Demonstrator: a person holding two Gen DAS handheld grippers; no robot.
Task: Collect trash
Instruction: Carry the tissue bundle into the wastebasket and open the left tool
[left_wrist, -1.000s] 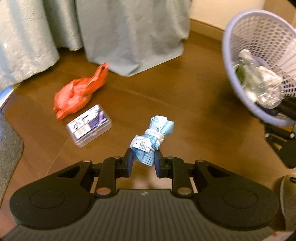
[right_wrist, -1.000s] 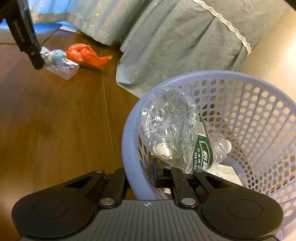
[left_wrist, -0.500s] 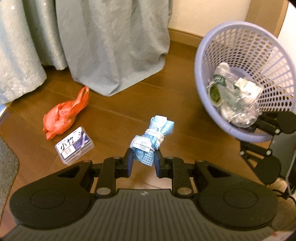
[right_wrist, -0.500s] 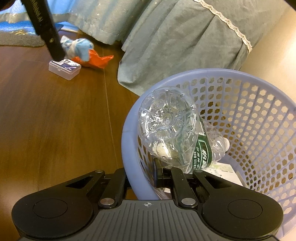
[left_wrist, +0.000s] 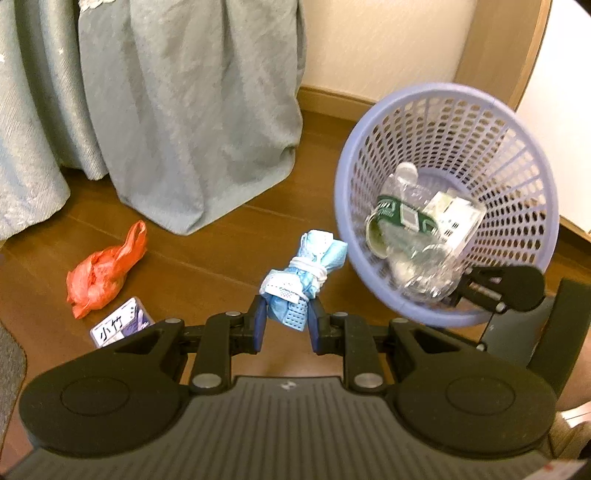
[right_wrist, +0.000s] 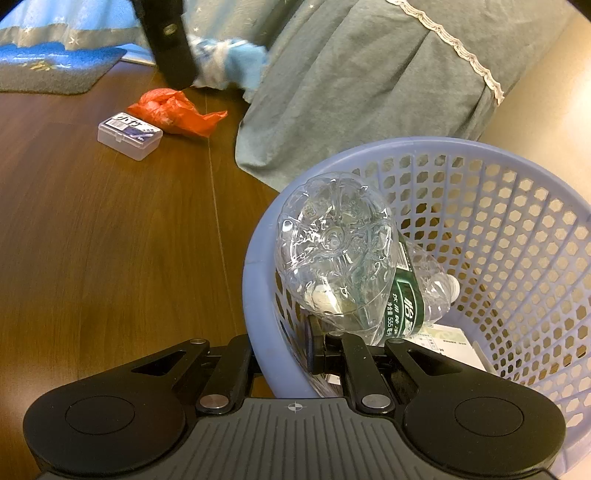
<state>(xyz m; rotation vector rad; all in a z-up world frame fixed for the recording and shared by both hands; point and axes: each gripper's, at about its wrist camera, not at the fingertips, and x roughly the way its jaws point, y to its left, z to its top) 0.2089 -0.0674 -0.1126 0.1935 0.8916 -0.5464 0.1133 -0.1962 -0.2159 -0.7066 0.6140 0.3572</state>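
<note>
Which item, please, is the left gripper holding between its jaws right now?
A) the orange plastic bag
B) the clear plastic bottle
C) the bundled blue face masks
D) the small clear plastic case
C: the left gripper has its jaws closed on the bundled blue face masks, raised off the wooden floor.

You have bare floor between the basket and the two things lying on it, the red bag and the little box, which sit close together. The curtain hangs down to the floor behind them. A bottle and a carton fill the low side of the tipped basket; its upper part is open.
</note>
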